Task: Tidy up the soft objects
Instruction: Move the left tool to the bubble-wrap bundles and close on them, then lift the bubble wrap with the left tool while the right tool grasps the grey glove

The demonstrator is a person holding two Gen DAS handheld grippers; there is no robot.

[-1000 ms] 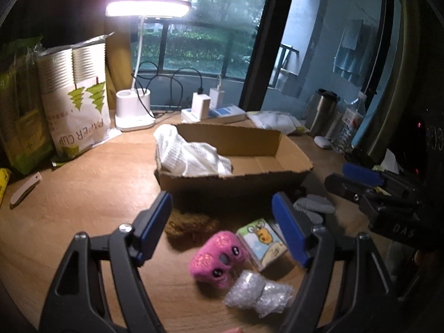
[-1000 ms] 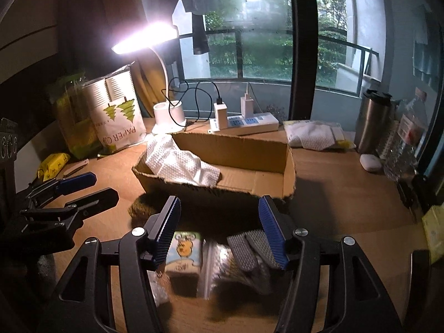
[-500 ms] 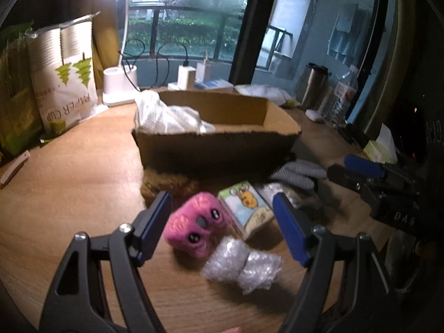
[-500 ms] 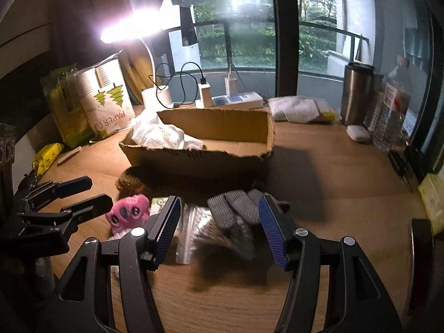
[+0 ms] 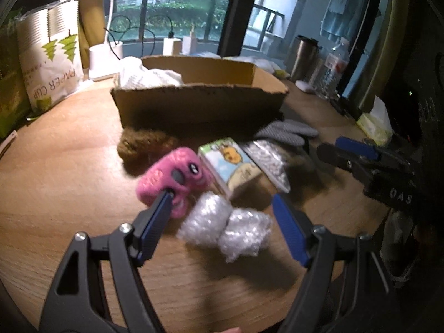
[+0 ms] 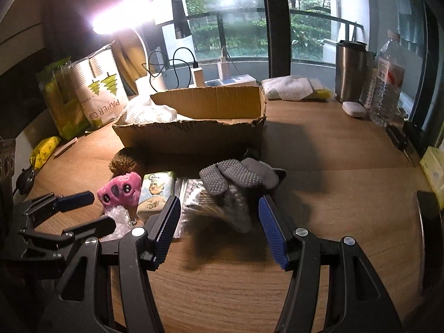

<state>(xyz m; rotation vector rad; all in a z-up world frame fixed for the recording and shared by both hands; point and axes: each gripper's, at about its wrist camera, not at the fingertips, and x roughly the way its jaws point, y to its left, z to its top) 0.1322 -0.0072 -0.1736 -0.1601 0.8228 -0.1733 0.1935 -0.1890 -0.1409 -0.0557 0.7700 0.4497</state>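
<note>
Cardboard box [image 5: 199, 105] behind pink plush [image 5: 172, 177], tissue pack [image 5: 231, 163], bubble wrap [image 5: 224, 227].

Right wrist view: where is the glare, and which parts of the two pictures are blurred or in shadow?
Right wrist view: the lamp blows out to white glare at the upper left, the box casts a dark shadow on the table to its right, and the stuff under the glove is smeared. Left wrist view: dimmer, no glare, the pink toy and bubble wrap slightly motion-blurred, edges bent by the fisheye.
</note>
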